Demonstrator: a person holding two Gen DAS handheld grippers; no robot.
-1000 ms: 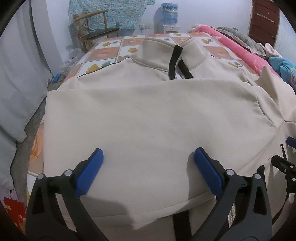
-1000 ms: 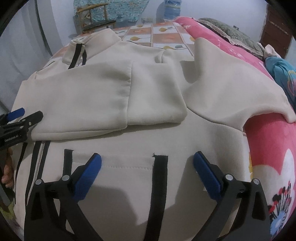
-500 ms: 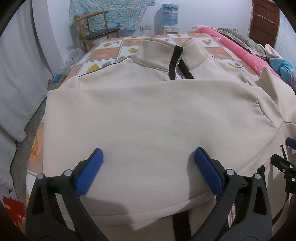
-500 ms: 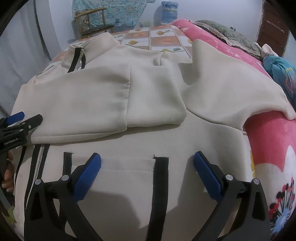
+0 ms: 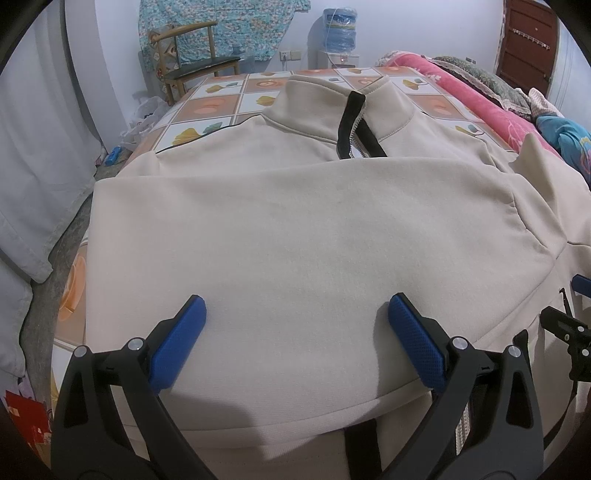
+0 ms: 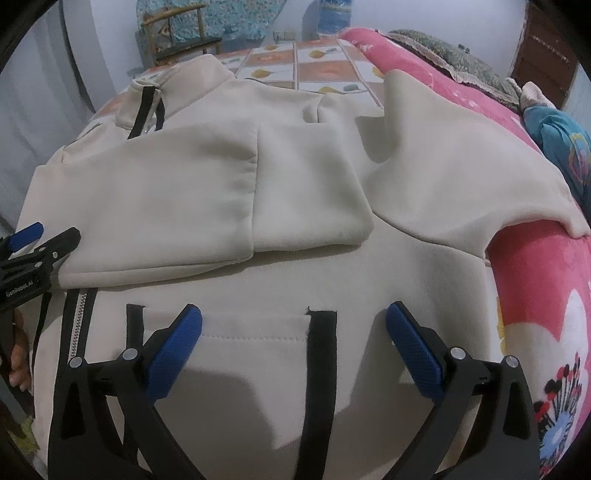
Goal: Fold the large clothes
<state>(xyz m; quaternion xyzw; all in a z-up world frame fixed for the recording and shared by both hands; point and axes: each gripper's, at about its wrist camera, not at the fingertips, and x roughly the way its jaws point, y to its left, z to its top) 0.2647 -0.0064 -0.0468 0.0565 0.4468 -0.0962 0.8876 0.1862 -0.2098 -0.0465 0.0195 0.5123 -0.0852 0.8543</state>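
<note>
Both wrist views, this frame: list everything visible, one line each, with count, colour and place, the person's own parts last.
jacket: one, cream with black zip trim, spread on the bed, one sleeve folded across the chest
other sleeve: one, cream, lying out toward the pink quilt
bedsheet: one, orange and white squares, under the jacket
quilt: one, pink with flowers, along the bed's right side
chair: one, wooden, by the far wall
water bottle: one, blue, by the far wall
patterned cloth: one, teal, hanging behind the chair
left gripper: one, black with blue fingers, open above the folded sleeve
right gripper: one, black with blue fingers, open above the jacket's pocket
</note>
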